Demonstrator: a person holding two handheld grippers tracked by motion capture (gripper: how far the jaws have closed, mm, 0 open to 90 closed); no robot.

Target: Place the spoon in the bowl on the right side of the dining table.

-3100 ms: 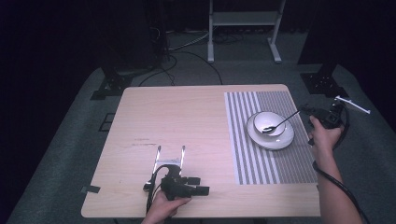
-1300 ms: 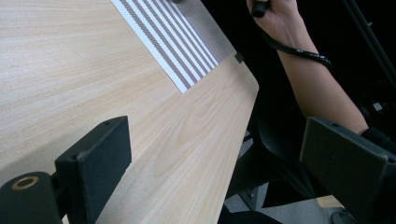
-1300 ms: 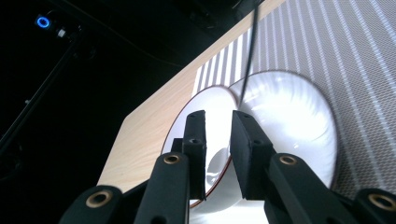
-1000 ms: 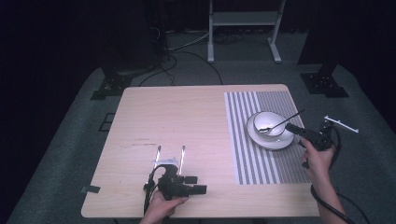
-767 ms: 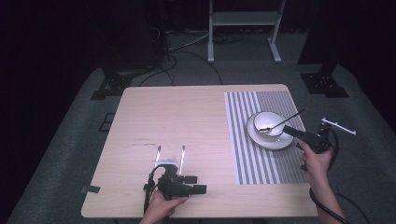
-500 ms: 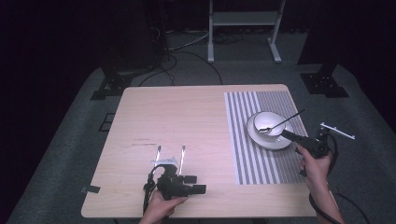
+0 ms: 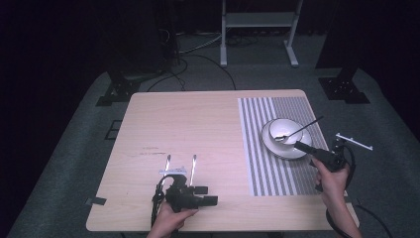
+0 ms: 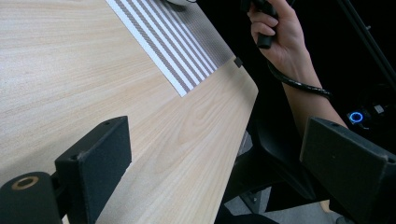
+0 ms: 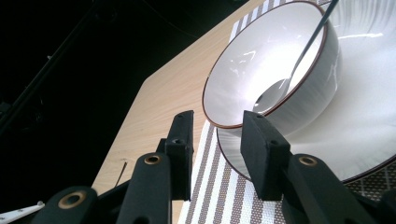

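The wooden table [image 7: 198,129] carries a striped mat [image 7: 257,148] at its 3 o'clock side. On the mat, a plate [image 7: 277,148] holds a white bowl [image 9: 261,70] with a spoon [image 9: 299,60] inside. The right gripper [image 9: 215,140], jaws partly apart and just opening with nothing between them, sits at the bowl's 5 o'clock. The left gripper [image 7: 181,163], jaws wide, rests at the table's 6 o'clock

wooden table [image 7: 198,124], striped placemat [image 7: 257,148], metal stand [image 7: 257,20]

In the right gripper view the plate [image 9: 355,154] runs off at three o'clock; the spoon [image 9: 299,60] handle leaves at twelve o'clock.
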